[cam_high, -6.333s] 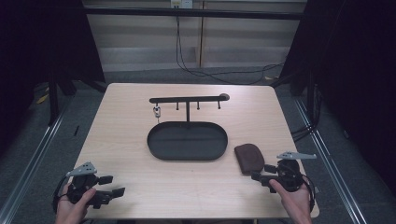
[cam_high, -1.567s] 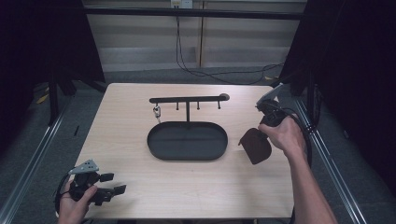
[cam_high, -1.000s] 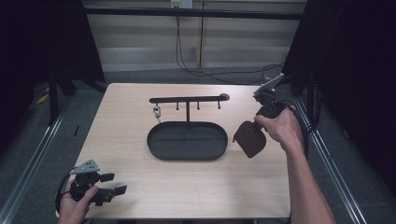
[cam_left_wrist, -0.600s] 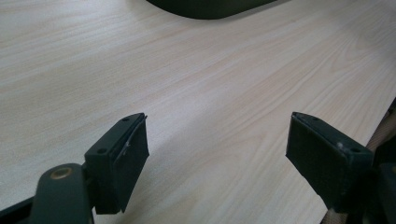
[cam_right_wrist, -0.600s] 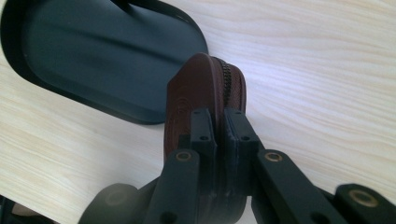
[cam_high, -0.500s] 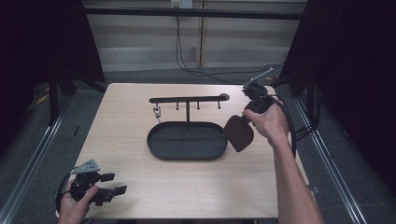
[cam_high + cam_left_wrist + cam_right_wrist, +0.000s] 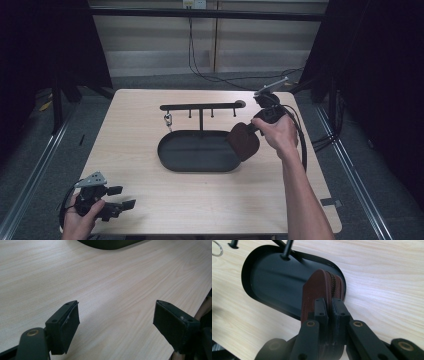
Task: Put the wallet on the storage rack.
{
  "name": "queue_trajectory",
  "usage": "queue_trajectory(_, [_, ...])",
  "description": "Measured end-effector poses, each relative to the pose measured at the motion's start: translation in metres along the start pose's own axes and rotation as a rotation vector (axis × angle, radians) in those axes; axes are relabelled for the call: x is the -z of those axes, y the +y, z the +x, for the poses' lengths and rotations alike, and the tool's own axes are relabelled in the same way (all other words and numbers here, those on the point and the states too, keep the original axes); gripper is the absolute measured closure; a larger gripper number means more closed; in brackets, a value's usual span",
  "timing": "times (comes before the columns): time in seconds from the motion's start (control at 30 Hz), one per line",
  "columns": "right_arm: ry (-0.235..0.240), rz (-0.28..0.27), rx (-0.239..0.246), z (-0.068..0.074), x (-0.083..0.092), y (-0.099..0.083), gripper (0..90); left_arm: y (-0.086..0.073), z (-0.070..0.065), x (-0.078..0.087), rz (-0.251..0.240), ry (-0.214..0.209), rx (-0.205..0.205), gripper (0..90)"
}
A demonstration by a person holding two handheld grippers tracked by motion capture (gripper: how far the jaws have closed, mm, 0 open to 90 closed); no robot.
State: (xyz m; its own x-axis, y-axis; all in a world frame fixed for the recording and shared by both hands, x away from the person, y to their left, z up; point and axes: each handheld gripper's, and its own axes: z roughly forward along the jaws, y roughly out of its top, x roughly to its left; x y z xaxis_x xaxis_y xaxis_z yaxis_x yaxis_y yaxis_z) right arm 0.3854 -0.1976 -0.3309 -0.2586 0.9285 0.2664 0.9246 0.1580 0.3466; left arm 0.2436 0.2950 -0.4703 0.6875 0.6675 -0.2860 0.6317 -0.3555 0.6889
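Care is called for at this step, judged to be the lowering of a brown zipped pouch (image 7: 243,141) into the black oval tray (image 7: 172,161): in the high view the pouch is carried on edge by the right gripper (image 7: 254,128) over the tray's right rim, so it should be brought further over the tray's floor and let down clear of the rack post (image 7: 201,120) before being released. A small ring (image 7: 168,119) is seen hanging from the T-shaped rack. The left gripper (image 7: 122,197) is rested near the table's (image 7: 210,210) front left corner. In the left gripper view, its jaws are seen spread wide over bare wood, nothing between them. In the right gripper view, the jaws are pressed onto the pouch's edge; the pouch is seen as a flat, rounded, dark-brown case with a zip along its rim, hanging above the tray's end.
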Motion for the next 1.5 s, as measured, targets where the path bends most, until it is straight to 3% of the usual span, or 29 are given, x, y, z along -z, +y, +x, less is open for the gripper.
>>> queue_trajectory(0.33, [0.063, -0.029, -0.024, 0.001, -0.028, -0.003, 84.7, -0.001, 0.000, 0.001, 0.004, 0.001, 0.000, 20.9])
queue_trajectory(0.63, [0.151, -0.098, -0.095, -0.006, -0.050, -0.006, 84.6, -0.002, 0.000, 0.002, -0.004, -0.003, 0.007, 20.9])
queue_trajectory(0.83, [0.181, -0.128, -0.125, -0.011, -0.067, -0.014, 84.7, -0.002, 0.001, 0.002, -0.011, -0.001, 0.017, 20.8])
queue_trajectory(0.93, [0.151, -0.112, -0.096, -0.009, -0.077, -0.016, 84.9, -0.002, 0.000, 0.002, -0.006, 0.000, 0.012, 20.9])
queue_trajectory(1.03, [0.169, -0.140, -0.121, -0.012, -0.082, -0.017, 84.9, -0.002, 0.001, 0.003, -0.008, 0.001, 0.012, 20.9])
queue_trajectory(1.1, [0.120, -0.150, -0.104, -0.011, -0.084, -0.017, 85.0, -0.002, 0.001, 0.002, -0.010, 0.001, 0.018, 20.9])
queue_trajectory(1.23, [0.157, -0.150, -0.114, -0.012, -0.091, -0.018, 84.9, -0.002, 0.001, 0.002, -0.009, 0.001, 0.015, 20.8])
queue_trajectory(1.5, [0.166, -0.141, -0.108, -0.009, -0.106, -0.019, 83.4, -0.002, 0.001, 0.003, -0.016, -0.011, 0.028, 20.9])
